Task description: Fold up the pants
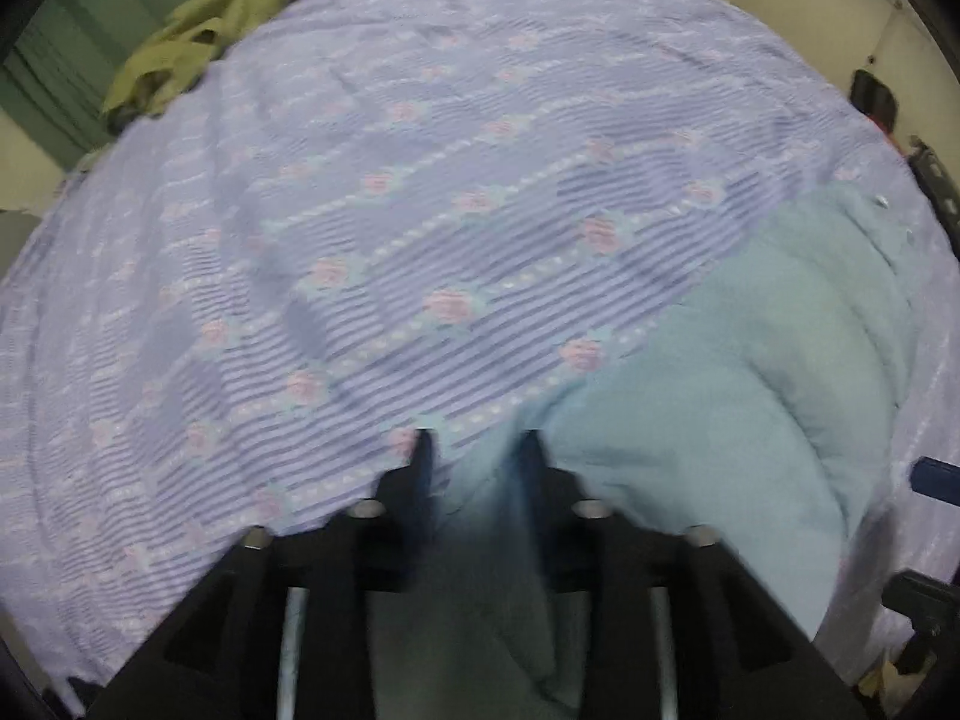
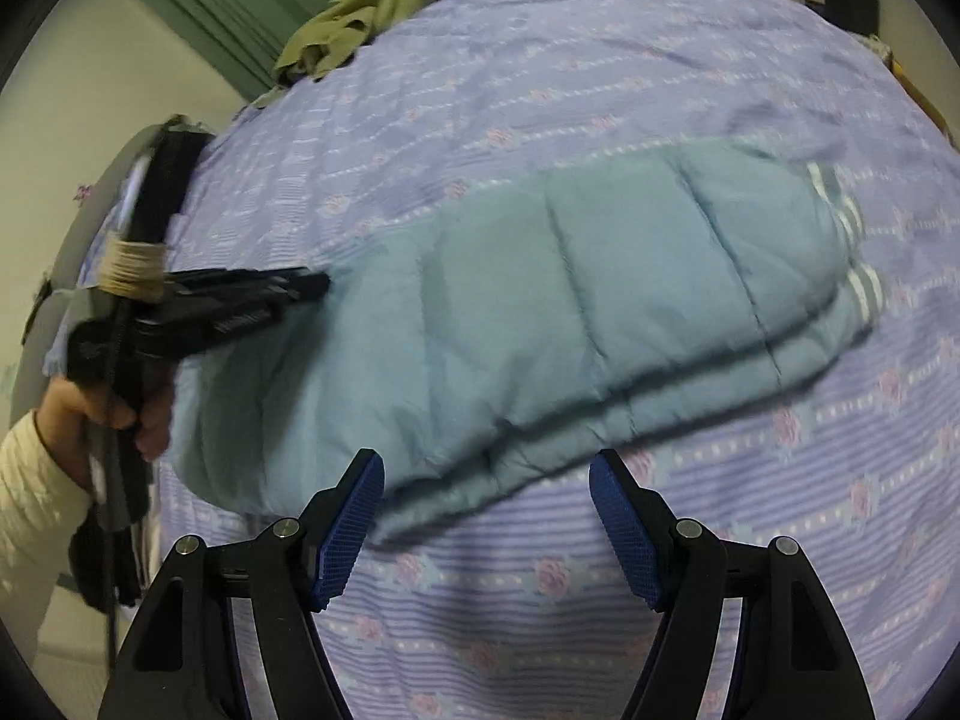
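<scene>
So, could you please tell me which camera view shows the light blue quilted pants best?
The right wrist view: the light blue quilted pants lie nearly whole on the bedspread, stitch lines and striped end visible. The left wrist view shows only a blurred part, with the left gripper closed on a fold and hiding some.

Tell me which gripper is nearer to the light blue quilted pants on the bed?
Left. The left gripper has the light blue quilted pants between its fingers at one end. The right gripper is open, just short of their near edge, not touching.
</scene>
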`<state>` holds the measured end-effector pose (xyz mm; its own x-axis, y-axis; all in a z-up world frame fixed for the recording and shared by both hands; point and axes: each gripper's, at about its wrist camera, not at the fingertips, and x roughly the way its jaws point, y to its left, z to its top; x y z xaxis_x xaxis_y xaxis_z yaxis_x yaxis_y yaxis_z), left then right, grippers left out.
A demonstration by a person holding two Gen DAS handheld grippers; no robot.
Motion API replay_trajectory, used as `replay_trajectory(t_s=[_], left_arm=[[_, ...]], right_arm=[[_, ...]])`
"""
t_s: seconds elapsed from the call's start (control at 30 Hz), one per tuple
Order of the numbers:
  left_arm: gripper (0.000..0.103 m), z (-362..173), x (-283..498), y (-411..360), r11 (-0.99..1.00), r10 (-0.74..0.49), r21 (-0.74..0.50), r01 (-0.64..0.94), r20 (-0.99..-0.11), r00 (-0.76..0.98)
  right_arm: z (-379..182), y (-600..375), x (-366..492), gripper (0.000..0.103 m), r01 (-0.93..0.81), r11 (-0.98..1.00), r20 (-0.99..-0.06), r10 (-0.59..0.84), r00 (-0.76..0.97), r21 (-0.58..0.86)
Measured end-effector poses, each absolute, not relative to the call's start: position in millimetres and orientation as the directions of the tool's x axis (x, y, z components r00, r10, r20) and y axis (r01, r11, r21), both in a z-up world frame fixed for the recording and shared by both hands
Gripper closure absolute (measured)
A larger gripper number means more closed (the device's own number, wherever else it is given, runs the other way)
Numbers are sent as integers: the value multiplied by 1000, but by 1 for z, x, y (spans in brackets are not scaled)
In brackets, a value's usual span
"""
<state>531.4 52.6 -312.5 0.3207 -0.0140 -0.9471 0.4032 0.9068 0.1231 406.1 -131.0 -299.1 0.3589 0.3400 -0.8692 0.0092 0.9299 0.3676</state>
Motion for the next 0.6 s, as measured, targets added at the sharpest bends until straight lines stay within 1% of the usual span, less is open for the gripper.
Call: replay_trajectory(t_s=[0.03,0.1,0.13,0.17,0.2,0.27,0.33,0.43,0.47,0.5,0.6], left_arm=[[62,-302,528,59,920,-32,105,377,-939,342],[49,-276,514,76,941,-76,65,333,-916,394],[40,-254,498,92,956,-69,74,285,-884,463],[34,-240,488,102,963,-54,90,253,-860,508],[33,-227,471,117,970,-37,103,222,-835,550],[33,-215,442,148,983,-13,93,156,-821,571],[32,-217,418,181,996,5,52,68,-833,553],[32,-241,389,217,1000,7,-8,-30,-875,484],[33,-250,382,226,998,-1,-30,-56,-888,459],[33,-263,375,237,992,-29,-80,-100,-901,432],[33,-288,364,253,955,-116,-217,-204,-901,418]], right_arm=[[-295,-128,405,30,-7,932,-868,341,362,363],[-288,-121,400,30,-40,930,-859,354,370,365],[-284,-117,396,30,-61,928,-855,364,370,368],[-283,-116,391,30,-76,925,-852,374,367,373],[-281,-109,385,30,-98,917,-845,394,360,386],[-281,-100,380,30,-128,908,-840,418,346,399],[-284,-83,374,30,-165,902,-844,432,318,399],[-292,-64,367,31,-220,889,-846,453,282,402],[-295,-57,366,33,-239,885,-847,457,272,400],[-298,-52,364,35,-256,883,-850,456,264,394],[-309,-39,364,40,-287,883,-866,441,236,371]])
